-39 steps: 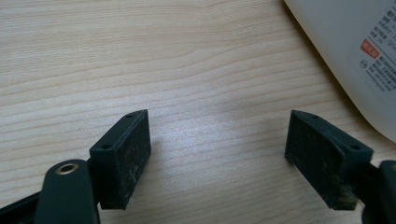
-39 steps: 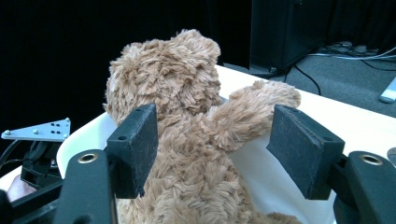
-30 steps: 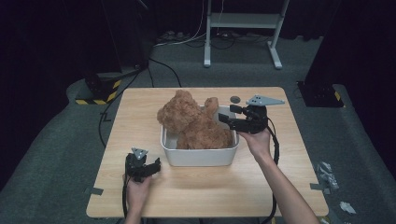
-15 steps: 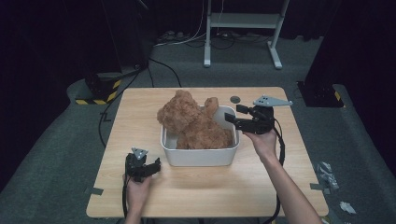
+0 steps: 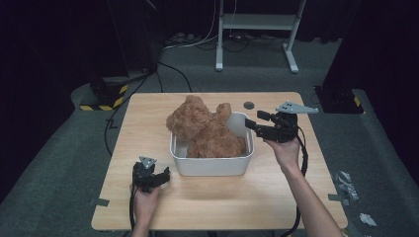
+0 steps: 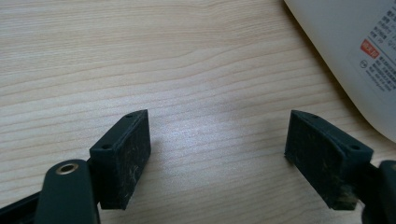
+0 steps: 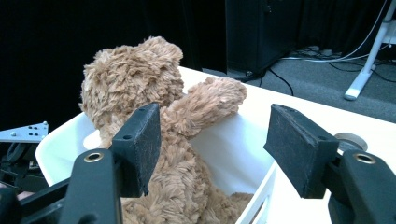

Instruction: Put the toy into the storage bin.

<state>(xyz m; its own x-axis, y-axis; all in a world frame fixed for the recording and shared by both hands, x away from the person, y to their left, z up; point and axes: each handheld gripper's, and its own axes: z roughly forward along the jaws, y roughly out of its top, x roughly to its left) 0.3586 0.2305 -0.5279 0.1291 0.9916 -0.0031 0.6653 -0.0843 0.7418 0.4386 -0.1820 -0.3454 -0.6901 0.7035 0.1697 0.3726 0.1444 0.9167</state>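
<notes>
- Teddy bear (image 5: pixel 205 129), brown and shaggy, sits in the white tub (image 5: pixel 211 165) at the middle of the table (image 5: pixel 148 113); its head leans over the tub's far-left rim and one arm (image 7: pixel 208 105) rests up on the far rim.
- Right gripper (image 5: pixel 253 122) hovers at the tub's right rim with its jaws spread wide and nothing between them; in the right gripper view they frame the bear's raised arm and body without touching.
- Left gripper (image 5: pixel 165 174) rests low on the table just beside the tub's near-left corner, jaws likewise apart and empty, over bare wood in the left gripper view.
- Handling, as a judgement: the bear looks light, soft and squashy, with a pile that should give grip rather than slip; nothing about it seems fragile.
- A pinch on the raised arm or on the fur of the head would likely hold, though the body would dangle and swing.
- The tub may shift or lift with the bear, so steadying its wall with the left gripper seems wise.
</notes>
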